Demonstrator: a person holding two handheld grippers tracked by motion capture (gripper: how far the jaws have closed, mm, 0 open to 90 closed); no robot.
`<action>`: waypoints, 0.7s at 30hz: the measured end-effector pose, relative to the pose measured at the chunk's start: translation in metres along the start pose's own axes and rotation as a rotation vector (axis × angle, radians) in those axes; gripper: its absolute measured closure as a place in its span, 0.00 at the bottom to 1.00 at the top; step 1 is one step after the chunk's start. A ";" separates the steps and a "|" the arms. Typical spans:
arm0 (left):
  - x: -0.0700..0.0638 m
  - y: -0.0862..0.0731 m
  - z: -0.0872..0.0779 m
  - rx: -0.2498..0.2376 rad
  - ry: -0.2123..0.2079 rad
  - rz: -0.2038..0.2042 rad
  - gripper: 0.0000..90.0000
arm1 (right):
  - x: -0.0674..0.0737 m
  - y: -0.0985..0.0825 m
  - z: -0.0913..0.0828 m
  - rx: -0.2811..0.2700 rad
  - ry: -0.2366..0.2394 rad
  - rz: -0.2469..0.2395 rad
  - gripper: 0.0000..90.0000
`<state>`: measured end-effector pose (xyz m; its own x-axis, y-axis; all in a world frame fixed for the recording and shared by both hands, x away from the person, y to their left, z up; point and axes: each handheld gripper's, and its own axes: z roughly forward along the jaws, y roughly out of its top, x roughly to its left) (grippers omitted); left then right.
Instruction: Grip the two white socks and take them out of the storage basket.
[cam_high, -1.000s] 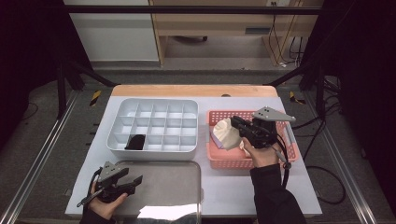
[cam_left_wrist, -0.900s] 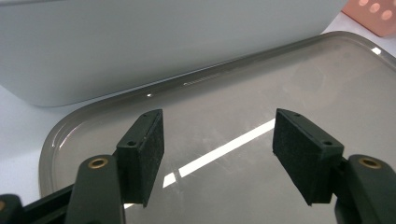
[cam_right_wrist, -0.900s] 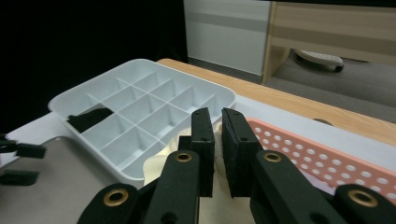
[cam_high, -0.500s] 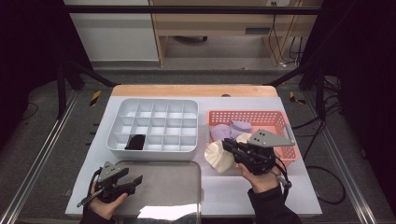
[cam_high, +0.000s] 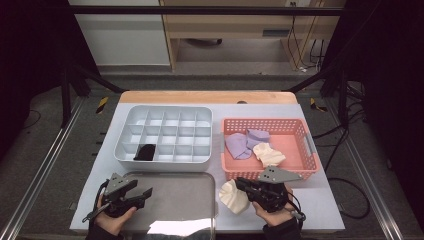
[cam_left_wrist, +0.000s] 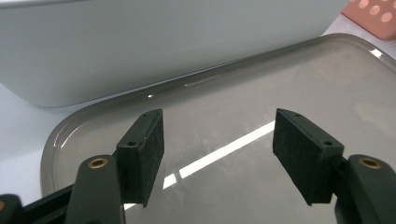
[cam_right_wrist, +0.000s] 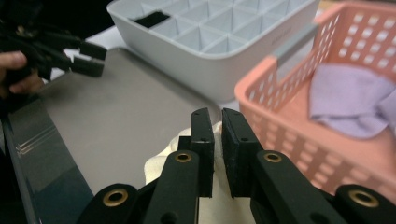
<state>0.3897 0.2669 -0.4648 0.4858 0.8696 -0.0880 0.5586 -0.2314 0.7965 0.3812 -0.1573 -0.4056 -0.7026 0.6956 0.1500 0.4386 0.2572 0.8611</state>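
While the right gripper (cam_high: 243, 186) hangs low over the table (cam_high: 320, 210) just in front of the pink basket (cam_high: 300, 172), its jaws are pinched almost together on a cream cloth (cam_high: 233, 196), a fold of which shows between and below the pads in the right gripper view (cam_right_wrist: 212, 135). The cream cloth bulges out to the left of the jaws, sitting between the grey tray (cam_high: 175, 200) and the basket's front wall; whether it rests on the table or hangs clear cannot be told. The left gripper (cam_high: 142, 192) is held over the left part of the grey tray with its jaws standing wide apart and nothing between them, as the left gripper view (cam_left_wrist: 217, 140) makes plain. Inside the pink basket lie three more cloths: two lilac ones (cam_high: 245, 142) overlapping each other and one cream piece (cam_high: 269, 154) just beside them. The white divided bin (cam_high: 165, 157) stands behind the tray, and one dark cloth (cam_high: 146, 152) fills a compartment in its front row, second from the left. Counted together, there are two grippers, one tray, one bin, one basket and five cloths.
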 end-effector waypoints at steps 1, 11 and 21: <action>0.000 0.000 0.000 -0.001 -0.001 -0.001 0.37 | 0.000 -0.004 0.003 0.012 -0.001 0.006 0.93; 0.002 0.000 -0.001 -0.001 0.001 -0.001 0.37 | -0.005 -0.035 0.029 0.140 -0.029 0.021 0.92; 0.002 0.000 -0.001 -0.003 0.005 -0.006 0.37 | -0.007 -0.043 0.041 0.188 -0.079 0.001 0.80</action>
<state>0.3899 0.2696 -0.4643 0.4788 0.8733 -0.0897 0.5594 -0.2247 0.7979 0.3900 -0.1457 -0.4630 -0.6590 0.7446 0.1062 0.5415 0.3717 0.7541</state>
